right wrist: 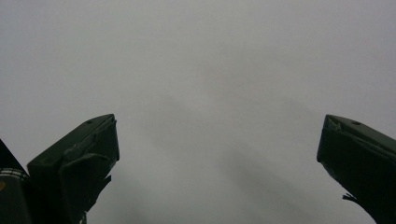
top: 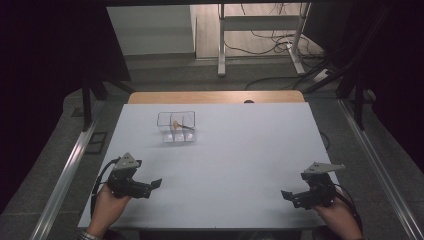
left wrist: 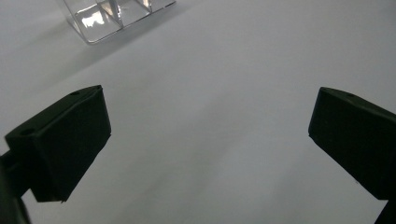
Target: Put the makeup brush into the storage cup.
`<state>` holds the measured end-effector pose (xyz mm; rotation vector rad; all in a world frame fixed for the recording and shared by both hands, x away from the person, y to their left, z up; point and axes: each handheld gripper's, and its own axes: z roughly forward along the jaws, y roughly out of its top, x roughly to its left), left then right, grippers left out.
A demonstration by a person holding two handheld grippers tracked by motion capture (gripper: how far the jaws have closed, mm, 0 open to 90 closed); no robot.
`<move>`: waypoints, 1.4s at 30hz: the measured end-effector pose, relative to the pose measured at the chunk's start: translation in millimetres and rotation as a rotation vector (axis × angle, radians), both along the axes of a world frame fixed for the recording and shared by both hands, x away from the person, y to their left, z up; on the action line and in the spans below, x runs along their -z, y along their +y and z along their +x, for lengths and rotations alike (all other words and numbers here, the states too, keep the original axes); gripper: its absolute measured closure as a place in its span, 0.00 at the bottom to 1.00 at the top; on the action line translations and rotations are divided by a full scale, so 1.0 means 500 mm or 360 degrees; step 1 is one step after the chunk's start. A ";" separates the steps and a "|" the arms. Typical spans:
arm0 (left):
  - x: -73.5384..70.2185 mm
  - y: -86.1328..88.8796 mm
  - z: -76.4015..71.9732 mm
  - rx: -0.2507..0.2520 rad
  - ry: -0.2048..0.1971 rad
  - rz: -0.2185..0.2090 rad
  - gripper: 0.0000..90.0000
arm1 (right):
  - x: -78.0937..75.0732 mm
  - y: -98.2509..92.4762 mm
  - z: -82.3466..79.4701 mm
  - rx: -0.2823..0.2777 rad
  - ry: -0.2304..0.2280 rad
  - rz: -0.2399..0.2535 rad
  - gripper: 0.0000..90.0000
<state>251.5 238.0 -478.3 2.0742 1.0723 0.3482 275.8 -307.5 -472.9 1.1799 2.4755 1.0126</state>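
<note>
Both the left gripper (top: 150, 186) and right gripper (top: 290, 196) rest low in frame, jaws apart, seemingly ready for the clear divided box (top: 176, 126) mid-worktop (top: 240, 150).

One overhead camera, two riding on the grippers

The high view looks forward and down over the whole tabletop (top: 240, 150); both gripper views skim close above its white surface.
</note>
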 end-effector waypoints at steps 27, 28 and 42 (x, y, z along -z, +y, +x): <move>0.015 0.044 -0.061 -0.0109 0.0030 0.0032 0.00 | 0.001 0.001 0.000 0.0009 0.0009 0.0000 0.00; 0.015 0.045 -0.064 -0.0112 0.0036 0.0035 0.00 | 0.001 0.001 0.001 0.0009 0.0010 -0.0001 0.00; 0.020 0.062 -0.083 -0.0148 0.0057 0.0024 0.00 | 0.002 0.002 0.001 0.0006 0.0013 -0.0004 0.00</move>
